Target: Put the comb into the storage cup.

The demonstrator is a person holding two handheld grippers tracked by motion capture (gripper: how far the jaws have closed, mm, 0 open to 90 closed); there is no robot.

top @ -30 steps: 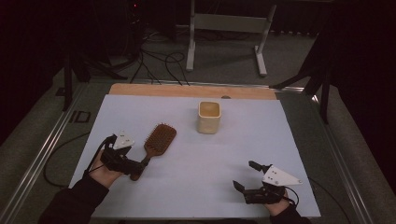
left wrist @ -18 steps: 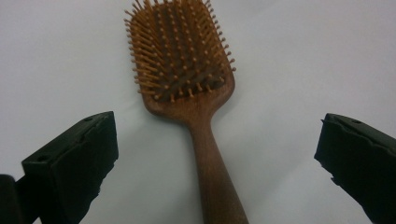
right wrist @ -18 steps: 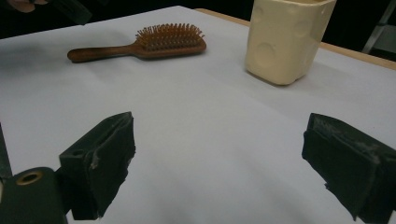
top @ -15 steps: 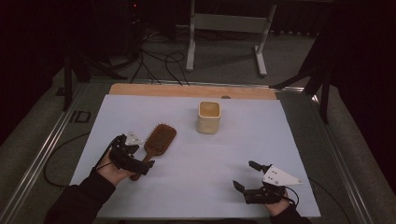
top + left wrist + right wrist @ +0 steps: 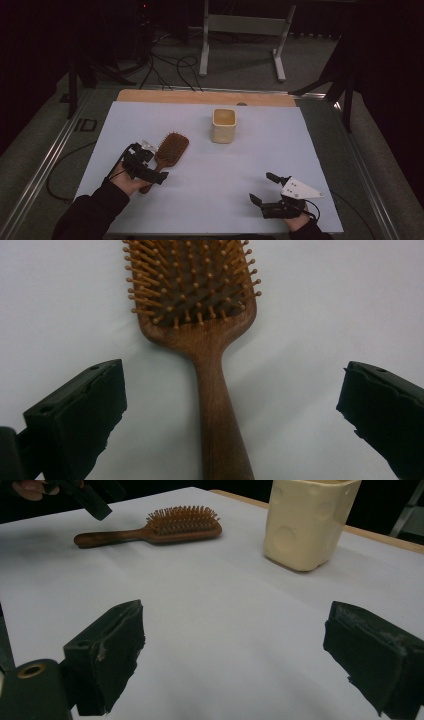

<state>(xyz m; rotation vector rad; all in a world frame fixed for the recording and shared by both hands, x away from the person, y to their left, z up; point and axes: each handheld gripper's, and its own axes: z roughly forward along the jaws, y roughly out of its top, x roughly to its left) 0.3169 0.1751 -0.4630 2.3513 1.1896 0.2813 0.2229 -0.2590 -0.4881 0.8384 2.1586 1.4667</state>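
White table sheet (image 5: 210, 170): brown wooden paddle hairbrush (image 5: 169, 152) lies at 9 o'clock, bristles up. Since a second ago the left gripper (image 5: 150, 162) has moved over its handle, jaws wide, astride it without touching, as the left gripper view shows. Right gripper (image 5: 265, 189) unchanged at 5 o'clock, jaws wide, empty.
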